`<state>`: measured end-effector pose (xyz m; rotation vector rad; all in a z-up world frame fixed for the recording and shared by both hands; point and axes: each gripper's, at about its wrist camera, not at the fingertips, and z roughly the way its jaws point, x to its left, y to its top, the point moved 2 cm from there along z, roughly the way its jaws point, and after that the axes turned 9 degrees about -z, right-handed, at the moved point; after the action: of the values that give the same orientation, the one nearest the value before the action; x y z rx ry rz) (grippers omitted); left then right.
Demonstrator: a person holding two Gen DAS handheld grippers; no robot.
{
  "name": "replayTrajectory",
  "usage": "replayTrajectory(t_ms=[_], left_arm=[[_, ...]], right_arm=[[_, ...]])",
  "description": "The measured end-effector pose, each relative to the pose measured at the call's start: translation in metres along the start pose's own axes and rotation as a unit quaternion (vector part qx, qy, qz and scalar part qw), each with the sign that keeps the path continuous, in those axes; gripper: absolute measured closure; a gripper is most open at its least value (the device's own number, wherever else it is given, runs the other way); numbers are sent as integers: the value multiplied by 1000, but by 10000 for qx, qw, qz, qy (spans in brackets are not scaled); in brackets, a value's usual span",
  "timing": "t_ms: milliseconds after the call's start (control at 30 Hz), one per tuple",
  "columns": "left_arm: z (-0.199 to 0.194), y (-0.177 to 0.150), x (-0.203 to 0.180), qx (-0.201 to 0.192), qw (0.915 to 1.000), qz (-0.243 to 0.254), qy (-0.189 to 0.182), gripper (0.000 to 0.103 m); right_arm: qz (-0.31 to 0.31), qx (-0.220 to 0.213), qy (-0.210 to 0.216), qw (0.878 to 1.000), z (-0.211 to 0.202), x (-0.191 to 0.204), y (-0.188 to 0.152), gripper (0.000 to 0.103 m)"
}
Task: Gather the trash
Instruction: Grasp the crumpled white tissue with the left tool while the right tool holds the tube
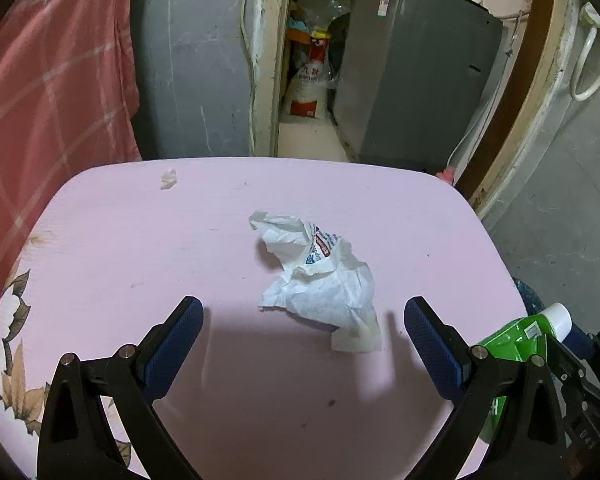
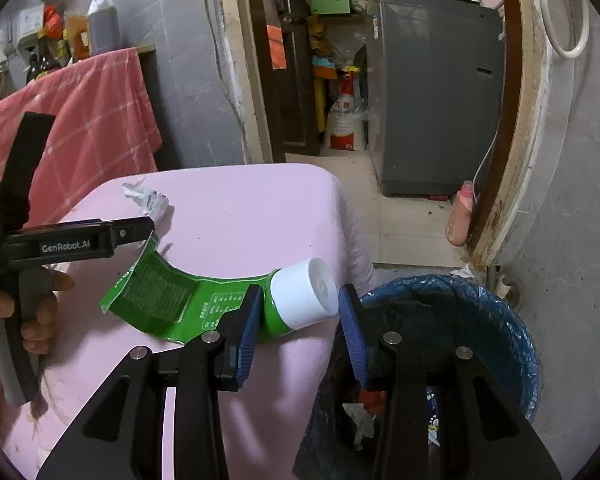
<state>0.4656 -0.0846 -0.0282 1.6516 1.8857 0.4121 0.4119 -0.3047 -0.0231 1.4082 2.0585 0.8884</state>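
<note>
1. Two sets of tongs in play. Left tongs spread wide above the pink table, gripping nothing.
2. Just ahead of the left tongs, nearer the right-hand finger: a crumpled white wrapper with red and blue print, lying flat on the table.
3. Further back, near the far left edge: a small white paper scrap, well apart from the wrapper.
4. Right tongs clamped on a flattened green tube at its neck, the white cap sitting between the blue pads.
5. Tube held above the table's right edge, its crimped tail pointing left toward the left tongs' body, gripped in a hand.
6. Just right of the cap and lower: a bin lined with a blue bag, some litter already inside.
7. Beyond the table: a red checked cloth, a grey appliance, a sack in the doorway, a pink bottle on the floor.
</note>
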Motion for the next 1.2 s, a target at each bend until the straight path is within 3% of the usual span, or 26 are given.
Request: replayTrajectory(t_ms=[133,233,467,633,700,867,1200], left_arm=[[3,4,2,16,9999,-98,-15,8],[4,5,1,45,9999,-136,26,17],[5,2,3,115,9997,-222,8,47],[1,0,3,98,9994,-231,-247,65],[2,-1,3,130,9992,-232,-289,85],[-1,-7,-1,149,9991,-193,-353,99],[-13,-15,4,21,9981,-211,-573,100]], right_arm=[[64,-29,32,10000,1,-2,1,67],[101,-43,44,9999,1,-3,0,67],[143,-70,106,9998,1,-1,-1,67],[113,-88,136,9998,1,2,-2,67],[143,-118,165,9997,1,1,-3,67],[164,-177,184,9995,-3,1,-7,67],[304,-225,209,9991,-10,-8,-12,68]])
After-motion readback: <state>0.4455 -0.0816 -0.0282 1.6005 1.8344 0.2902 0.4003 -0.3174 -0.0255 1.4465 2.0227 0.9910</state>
